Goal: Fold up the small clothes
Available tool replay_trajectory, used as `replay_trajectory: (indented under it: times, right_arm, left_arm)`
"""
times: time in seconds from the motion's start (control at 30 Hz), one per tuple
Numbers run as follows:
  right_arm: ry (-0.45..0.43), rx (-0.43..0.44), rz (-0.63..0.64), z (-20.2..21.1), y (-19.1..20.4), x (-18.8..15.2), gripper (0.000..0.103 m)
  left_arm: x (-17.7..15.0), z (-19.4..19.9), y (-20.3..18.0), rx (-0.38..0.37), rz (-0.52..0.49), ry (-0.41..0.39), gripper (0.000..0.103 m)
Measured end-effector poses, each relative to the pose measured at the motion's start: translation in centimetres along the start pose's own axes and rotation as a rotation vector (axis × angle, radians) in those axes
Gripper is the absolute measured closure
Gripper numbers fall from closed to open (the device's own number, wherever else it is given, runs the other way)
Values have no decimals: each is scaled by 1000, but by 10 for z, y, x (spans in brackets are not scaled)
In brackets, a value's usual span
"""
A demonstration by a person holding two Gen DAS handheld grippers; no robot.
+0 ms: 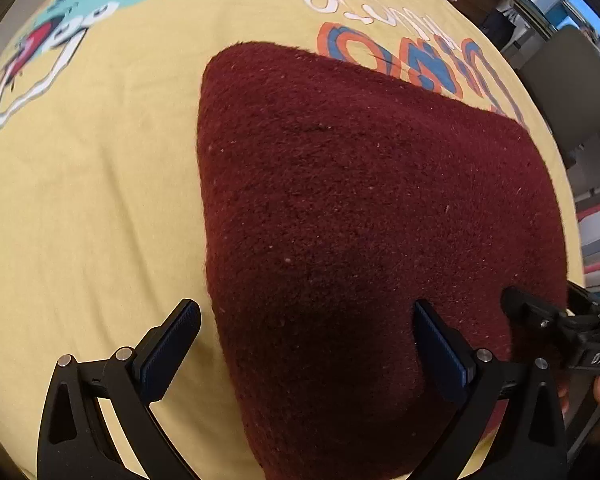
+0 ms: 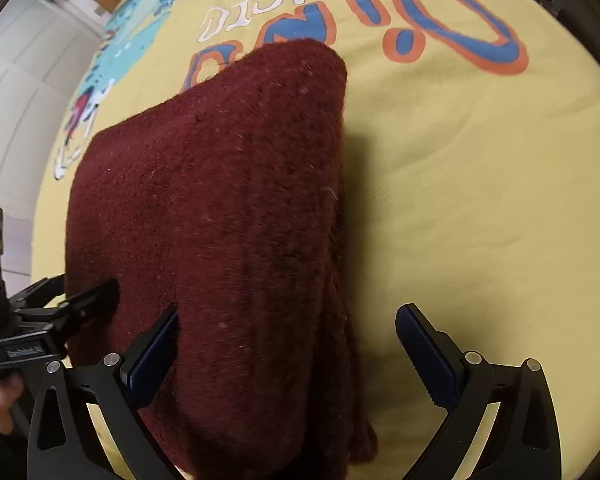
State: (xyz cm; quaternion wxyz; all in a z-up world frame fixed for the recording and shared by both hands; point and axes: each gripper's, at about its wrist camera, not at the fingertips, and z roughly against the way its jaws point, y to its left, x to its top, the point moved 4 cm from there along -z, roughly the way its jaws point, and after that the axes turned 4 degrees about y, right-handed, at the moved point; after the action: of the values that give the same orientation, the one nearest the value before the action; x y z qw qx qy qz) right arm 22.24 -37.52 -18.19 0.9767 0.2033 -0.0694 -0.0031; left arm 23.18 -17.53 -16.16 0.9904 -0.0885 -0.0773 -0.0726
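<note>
While it lies folded on the yellow sheet [image 1: 80, 208] printed with "Dino", one maroon knit garment [image 1: 360, 220] covers part of that lettering. Both claws stand wide and hold nothing: the left claw [image 1: 308, 344] straddles its left edge, the right claw [image 2: 286, 350] its right edge.

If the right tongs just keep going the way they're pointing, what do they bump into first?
Most likely the dark red knitted garment, near its right edge. The right tongs stand open over it, the yellow printed cloth underneath; depth is unclear.
</note>
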Motion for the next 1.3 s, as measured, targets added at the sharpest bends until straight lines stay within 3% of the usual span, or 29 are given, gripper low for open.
replay_trajectory:
  times: [0.2, 0.27, 0.37, 0.4, 0.47, 0.57, 0.67, 0.77, 1.0, 1.17, 1.3]
  right_arm:
    - [-13, 26, -19, -7, 1, -6, 3]
    - [-6, 59, -25, -8, 5, -6, 21]
    - [-12, 78, -6, -3, 12, -7, 36]
    - [-12, 69, 4, -1, 16, -7, 39]
    - [-13, 52, 16, 2, 22, -7, 50]
    - [-21, -1, 45, 9, 33, -7, 57]
    - [-50, -74, 84, 24, 49, -7, 60]
    - [-86, -125, 135, 41, 71, -7, 61]
    - [-150, -103, 225, 69, 134, -6, 61]
    - [-144, -65, 253, 49, 185, -3, 60]
    - [-106, -56, 229, 15, 206, -4, 60]
  left_arm:
    - [-4, -4, -12, 68, -62, -51, 0]
    - [-3, -6, -14, 74, -61, -50, 0]
    - [-2, -8, -16, 71, -57, -50, 3]
    - [-3, -7, -17, 58, -54, -49, 6]
    - [-3, -5, -23, 36, -61, -55, 24]
    - [-4, 4, -34, 54, -124, -75, 47]
    - [-1, 22, -36, 30, -134, -94, 60]
    - [0, 48, -32, -15, -154, -122, 66]
    - [2, 101, 11, -31, -136, -203, 70]
    - [-14, 121, 60, 5, -108, -219, 70]
    - [-25, 106, 83, 30, -86, -196, 70]
